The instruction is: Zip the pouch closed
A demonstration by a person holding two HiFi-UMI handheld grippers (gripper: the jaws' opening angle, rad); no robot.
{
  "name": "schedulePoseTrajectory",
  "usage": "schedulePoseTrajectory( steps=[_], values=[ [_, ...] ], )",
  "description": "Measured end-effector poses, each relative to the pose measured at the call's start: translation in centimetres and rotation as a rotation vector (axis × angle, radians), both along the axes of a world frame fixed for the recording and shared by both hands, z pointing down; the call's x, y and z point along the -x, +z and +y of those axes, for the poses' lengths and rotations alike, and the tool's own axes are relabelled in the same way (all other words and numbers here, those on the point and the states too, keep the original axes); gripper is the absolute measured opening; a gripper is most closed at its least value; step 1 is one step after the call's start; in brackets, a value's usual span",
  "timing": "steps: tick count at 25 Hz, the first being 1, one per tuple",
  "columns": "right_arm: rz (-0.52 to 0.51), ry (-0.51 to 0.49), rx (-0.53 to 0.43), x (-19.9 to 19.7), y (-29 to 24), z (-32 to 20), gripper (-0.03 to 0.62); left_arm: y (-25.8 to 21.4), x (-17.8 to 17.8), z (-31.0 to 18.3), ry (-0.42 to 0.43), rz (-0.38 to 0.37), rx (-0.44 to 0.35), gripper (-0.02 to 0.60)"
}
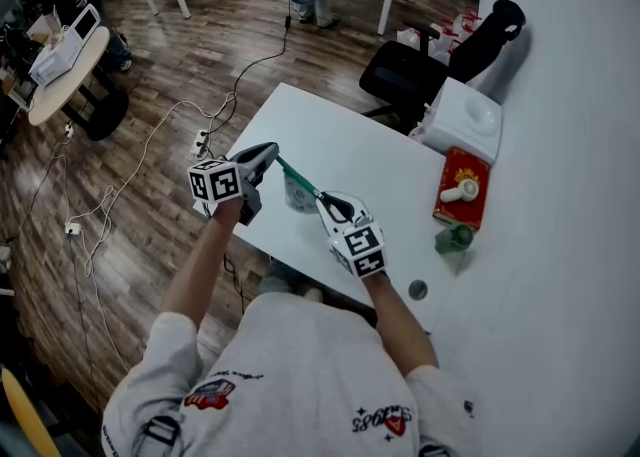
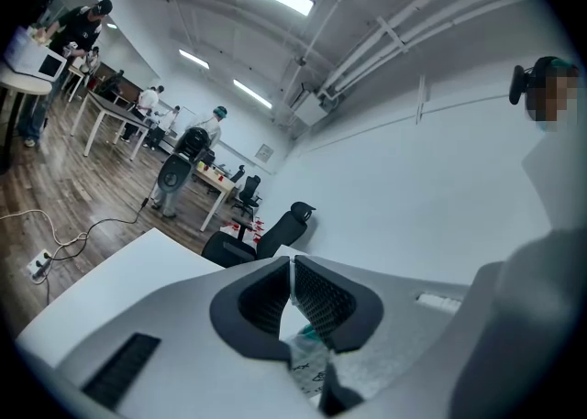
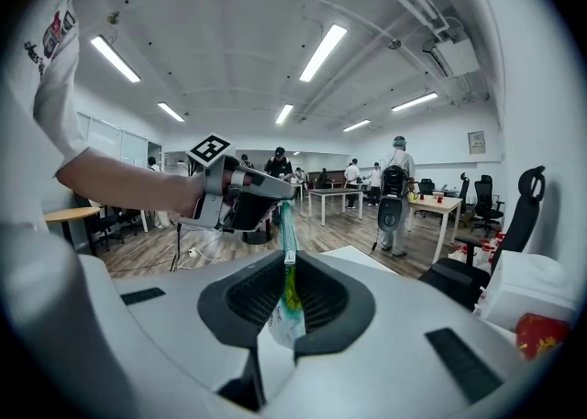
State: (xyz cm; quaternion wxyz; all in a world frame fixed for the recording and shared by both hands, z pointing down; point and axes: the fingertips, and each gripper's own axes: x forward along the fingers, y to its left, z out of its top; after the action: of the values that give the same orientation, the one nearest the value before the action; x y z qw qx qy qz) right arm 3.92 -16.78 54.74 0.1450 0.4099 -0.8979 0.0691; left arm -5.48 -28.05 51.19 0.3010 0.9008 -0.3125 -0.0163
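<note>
- Head view: the pouch (image 1: 298, 192) hangs in the air above the near edge of the white table (image 1: 340, 145), stretched between the left gripper (image 1: 270, 155) and the right gripper (image 1: 326, 203); it looks light, soft and limp, so it is probably best held by the stiffer zip edge
- Left gripper view: the jaws are pressed together on one end of the pouch; only a crumpled clear corner shows beneath them, and the zip line is not seen
- Right gripper view: the jaws are nipped narrowly on the top edge; only here does the green zip (image 3: 286, 225) show, running taut to the other gripper; whether the slider is gripped cannot be told
</note>
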Motion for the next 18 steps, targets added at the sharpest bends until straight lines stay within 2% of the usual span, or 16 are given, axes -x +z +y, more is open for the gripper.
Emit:
schedulePoseTrajectory(
  steps=[7, 14, 18],
  values=[
    [-0.018, 0.005, 0.007, -1.4, 0.3, 0.5, 0.038, -0.6, 1.6, -0.8, -0.05, 0.036, 0.016, 0.018],
    [-0.019, 0.006, 0.005, -1.2, 0.4, 0.9, 0.038, -0.4, 1.6, -0.5, -0.04, 0.0, 0.006, 0.018],
    [-0.053, 0.046, 0.021, -1.5, 1.1, 0.7, 0.041, -0.9, 1.3, 0.1, -0.016, 0.005, -0.005, 0.018]
  ],
)
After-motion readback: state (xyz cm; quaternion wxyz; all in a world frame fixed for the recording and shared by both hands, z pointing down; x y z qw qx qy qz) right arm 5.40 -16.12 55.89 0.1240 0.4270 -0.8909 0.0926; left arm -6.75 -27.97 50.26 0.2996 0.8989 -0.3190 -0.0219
